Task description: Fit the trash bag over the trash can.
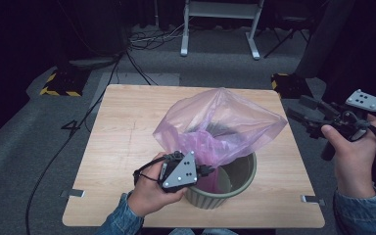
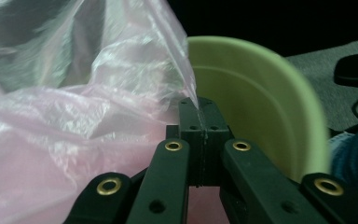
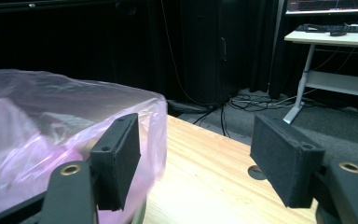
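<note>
1. The right gripper (image 3: 193, 161) stands with its jaws wide apart, nothing between the pads.
2. The pink plastic bag (image 3: 37, 126) billows at nine o'clock, behind the left jaw.
3. The wooden table (image 3: 205, 177) runs between them; a desk (image 3: 335, 39) stands at two o'clock.

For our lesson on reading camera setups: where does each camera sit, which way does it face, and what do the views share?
High view: above the person's side, looking forward and down on the table, bag and bin; both hands, left tool, right tool.
Left gripper view: rides the left tool, looking along shut jaws pinching the bag, the bin behind.
Right gripper view: rides the right tool, looking between open jaws across the table, bag at left.
Shared: the bag shows in all three.
</note>
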A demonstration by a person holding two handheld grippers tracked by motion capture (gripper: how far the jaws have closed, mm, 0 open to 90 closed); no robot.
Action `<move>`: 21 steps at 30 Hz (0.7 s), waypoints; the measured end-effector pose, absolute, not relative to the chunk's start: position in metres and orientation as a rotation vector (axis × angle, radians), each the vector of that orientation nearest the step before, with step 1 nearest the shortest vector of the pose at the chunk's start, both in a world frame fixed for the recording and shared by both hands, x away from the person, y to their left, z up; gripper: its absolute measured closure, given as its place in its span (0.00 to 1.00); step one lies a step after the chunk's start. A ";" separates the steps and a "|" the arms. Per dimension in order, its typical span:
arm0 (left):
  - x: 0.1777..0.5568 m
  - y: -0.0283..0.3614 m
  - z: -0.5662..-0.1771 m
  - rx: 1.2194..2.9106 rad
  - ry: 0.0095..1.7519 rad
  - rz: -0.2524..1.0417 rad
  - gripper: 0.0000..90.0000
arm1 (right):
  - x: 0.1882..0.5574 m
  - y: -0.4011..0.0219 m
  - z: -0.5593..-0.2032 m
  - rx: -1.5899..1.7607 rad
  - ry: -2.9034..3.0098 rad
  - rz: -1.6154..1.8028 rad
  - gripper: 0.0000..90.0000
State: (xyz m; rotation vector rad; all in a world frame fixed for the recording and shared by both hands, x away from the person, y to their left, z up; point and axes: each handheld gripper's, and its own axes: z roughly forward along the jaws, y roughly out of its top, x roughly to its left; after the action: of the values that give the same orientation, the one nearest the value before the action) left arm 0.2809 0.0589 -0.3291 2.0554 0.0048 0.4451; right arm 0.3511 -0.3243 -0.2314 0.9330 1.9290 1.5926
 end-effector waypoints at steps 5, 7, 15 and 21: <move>0.272 0.051 -0.325 2.073 -0.073 0.435 1.00 | 0.367 -0.318 -0.232 0.967 2.011 1.601 0.33; 0.273 0.050 -0.325 2.079 -0.080 0.423 1.00 | 0.371 -0.312 -0.233 0.956 2.052 1.607 0.31; 0.283 0.054 -0.329 2.067 -0.058 0.394 1.00 | 0.392 -0.275 -0.253 0.912 2.354 1.468 0.35; 0.283 0.075 -0.329 2.049 0.010 0.466 1.00 | 0.401 -0.270 -0.273 0.898 2.479 1.371 1.00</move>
State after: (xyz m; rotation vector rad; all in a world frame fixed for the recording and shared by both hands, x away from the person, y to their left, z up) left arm 0.2829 0.0751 -0.3288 2.0486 0.0100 0.4658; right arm 0.4008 -0.2698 -0.2734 0.8983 2.4795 1.3713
